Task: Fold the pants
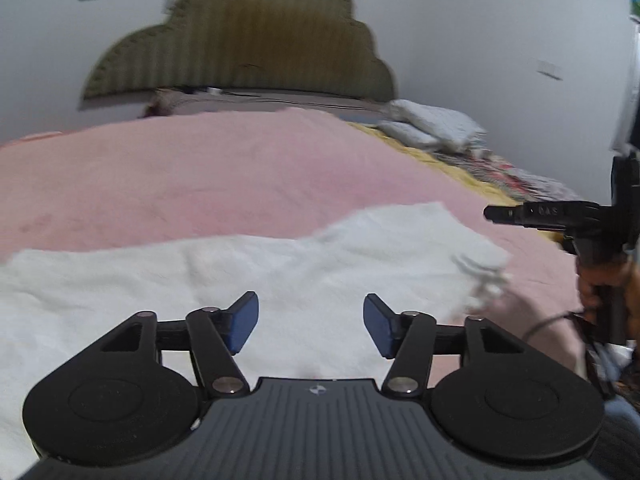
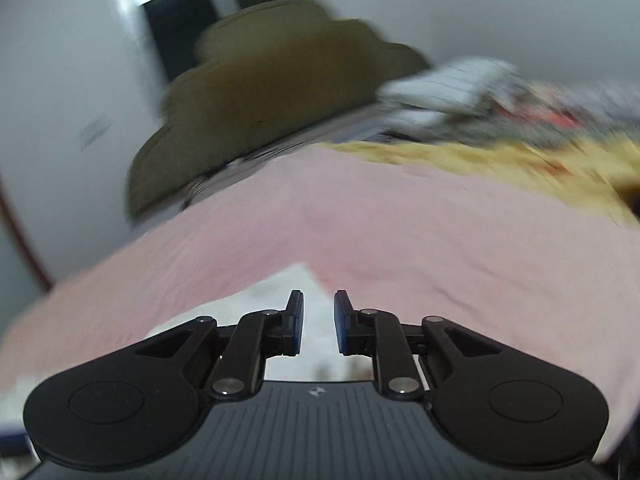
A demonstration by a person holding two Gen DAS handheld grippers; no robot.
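White fluffy pants [image 1: 248,272] lie spread across a pink blanket [image 1: 224,176] on a bed. My left gripper [image 1: 311,322] is open and empty, hovering just above the middle of the pants. The right gripper shows from the side at the right edge of the left wrist view [image 1: 496,213], past the pants' right end. In the right wrist view my right gripper [image 2: 319,322] is open with a narrow gap and holds nothing. It is above a corner of the pants [image 2: 296,292] on the pink blanket [image 2: 400,232]. The right wrist view is motion-blurred.
An olive scalloped headboard [image 1: 240,48] stands against the white wall at the far end. Folded grey-white cloths [image 1: 432,124] and a yellow patterned cover [image 1: 460,164] lie at the back right of the bed. A hand holds the right gripper's handle [image 1: 604,280].
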